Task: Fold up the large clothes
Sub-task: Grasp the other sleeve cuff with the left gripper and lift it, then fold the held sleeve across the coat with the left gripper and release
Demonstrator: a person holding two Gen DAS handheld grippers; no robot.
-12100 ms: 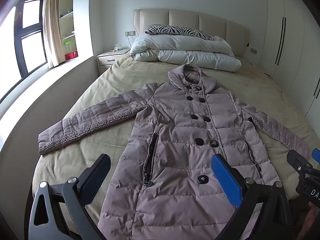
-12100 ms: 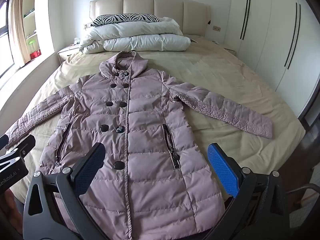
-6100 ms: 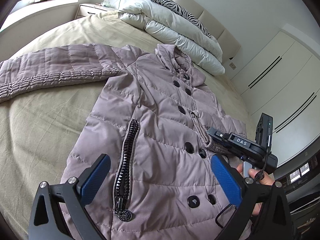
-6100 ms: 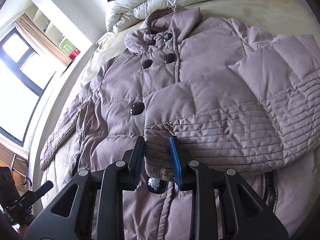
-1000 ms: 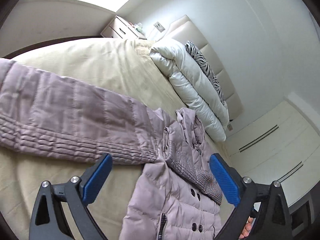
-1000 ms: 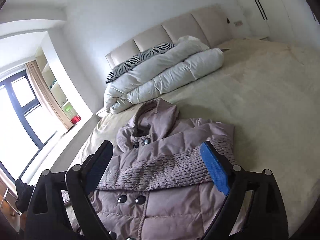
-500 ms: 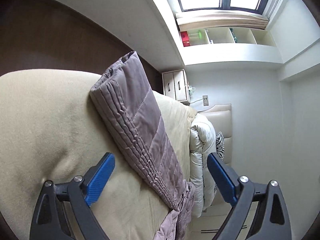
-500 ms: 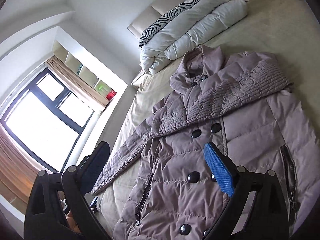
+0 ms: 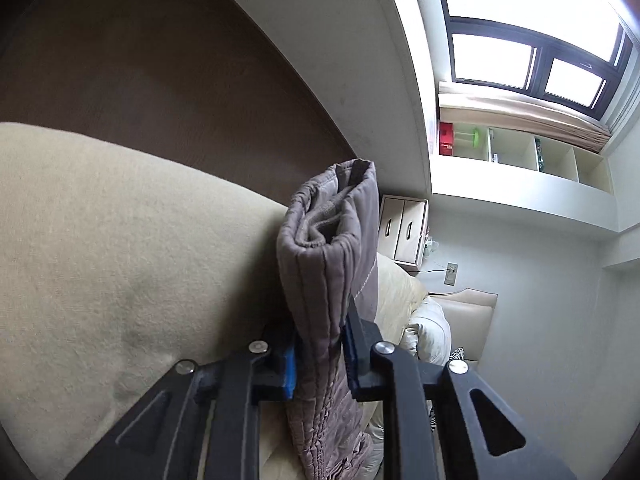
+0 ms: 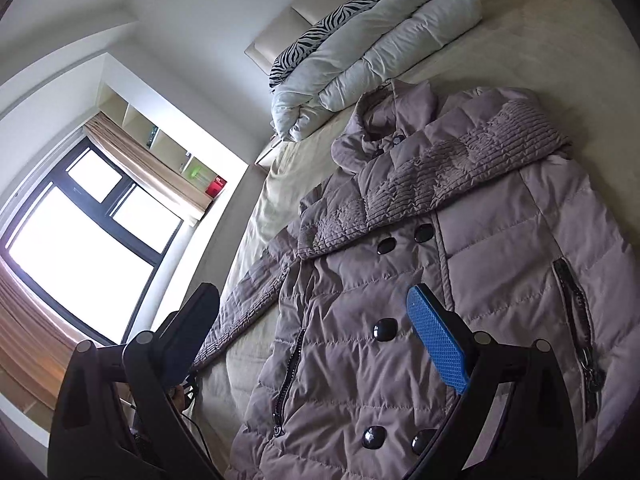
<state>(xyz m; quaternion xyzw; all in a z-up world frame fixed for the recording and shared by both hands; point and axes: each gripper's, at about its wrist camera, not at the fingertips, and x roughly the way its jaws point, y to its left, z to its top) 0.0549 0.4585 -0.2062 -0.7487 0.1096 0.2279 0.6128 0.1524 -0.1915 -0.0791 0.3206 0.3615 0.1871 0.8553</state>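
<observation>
A mauve quilted coat [image 10: 500, 260] lies buttoned, front up, on the beige bed [image 10: 560, 20]. One sleeve [image 10: 460, 164] is folded across its chest. The other sleeve [image 10: 248, 300] stretches out toward the bed's window-side edge. In the left wrist view my left gripper [image 9: 320, 356] is rolled on its side at that sleeve's cuff [image 9: 332, 240]. Its jaws are closing and the blue pads [image 9: 289, 368] pinch the quilted fabric between them. My right gripper [image 10: 316, 320] hovers open above the coat's lower front, holding nothing.
A folded white duvet [image 10: 380, 48] and a zebra pillow [image 10: 320, 44] lie at the headboard. Beside the bed are dark floor [image 9: 160, 80], a nightstand [image 9: 402, 232], wall shelves [image 9: 520, 152] and a large window [image 10: 80, 240]. A hand [image 10: 178, 394] shows at the bed's edge.
My left gripper rolled sideways, swept out to the outstretched sleeve's cuff and closed on it. My right gripper swung round over the coat and stayed open.
</observation>
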